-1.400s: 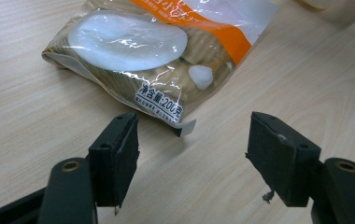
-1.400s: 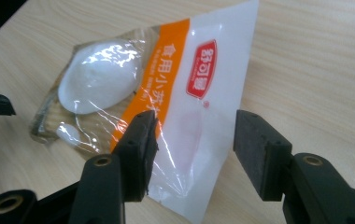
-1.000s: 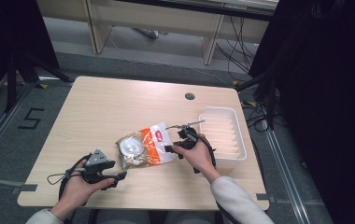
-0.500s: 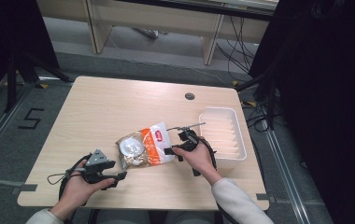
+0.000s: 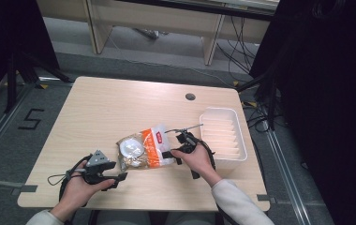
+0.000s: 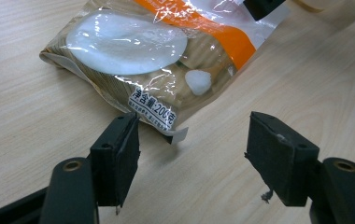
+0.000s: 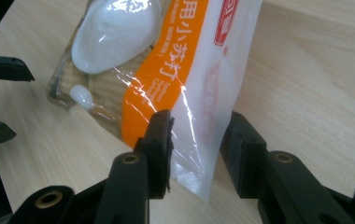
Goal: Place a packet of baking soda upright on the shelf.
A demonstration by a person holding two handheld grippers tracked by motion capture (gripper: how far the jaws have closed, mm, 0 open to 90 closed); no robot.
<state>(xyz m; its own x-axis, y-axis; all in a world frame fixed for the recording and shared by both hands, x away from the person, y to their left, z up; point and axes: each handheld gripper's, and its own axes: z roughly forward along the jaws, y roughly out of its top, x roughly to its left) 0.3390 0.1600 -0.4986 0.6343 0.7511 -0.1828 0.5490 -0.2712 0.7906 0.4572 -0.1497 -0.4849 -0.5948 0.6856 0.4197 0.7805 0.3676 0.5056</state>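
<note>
A clear plastic snack bag (image 5: 143,148) with an orange band and a white round patch lies on the wooden table (image 5: 106,108), near its front middle. My right gripper (image 5: 169,154) is shut on the bag's right, white end (image 7: 199,116), which stands up between its jaws. My left gripper (image 5: 121,176) is open just short of the bag's left bottom corner. In the left gripper view that corner (image 6: 173,133) lies just ahead of the wide-open jaws, apart from both pads. The bag's brown contents (image 6: 133,88) show through the plastic.
A white ribbed tray (image 5: 224,136) stands at the right, close behind my right hand. A small round hole (image 5: 190,96) sits in the table's far part. Cables trail from the left gripper toward the front left edge.
</note>
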